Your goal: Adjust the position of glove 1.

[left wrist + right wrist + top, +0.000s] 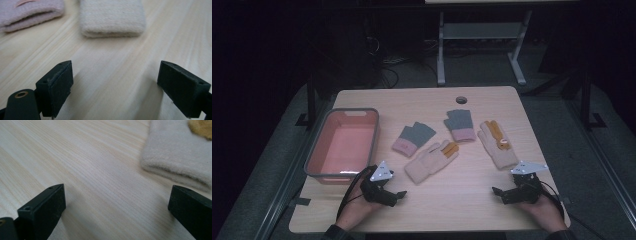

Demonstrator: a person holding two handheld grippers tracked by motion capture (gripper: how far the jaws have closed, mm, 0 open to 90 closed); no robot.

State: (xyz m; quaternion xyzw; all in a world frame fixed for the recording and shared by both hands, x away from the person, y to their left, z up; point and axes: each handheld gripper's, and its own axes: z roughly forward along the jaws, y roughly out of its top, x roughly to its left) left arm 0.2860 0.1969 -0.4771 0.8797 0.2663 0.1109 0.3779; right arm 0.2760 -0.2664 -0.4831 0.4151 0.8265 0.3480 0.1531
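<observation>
Jaws of both grippers released, cream glove (112, 17) ahead of left jaws, apart

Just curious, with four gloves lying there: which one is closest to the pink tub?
The grey glove with the pink cuff on the left, beside the pink tub. Its grey twin and both cream gloves lie farther right.

Pink basin (343, 144) at table's (462, 200) left, two grey-pink mitts (413, 137) (460, 125) midway
</observation>
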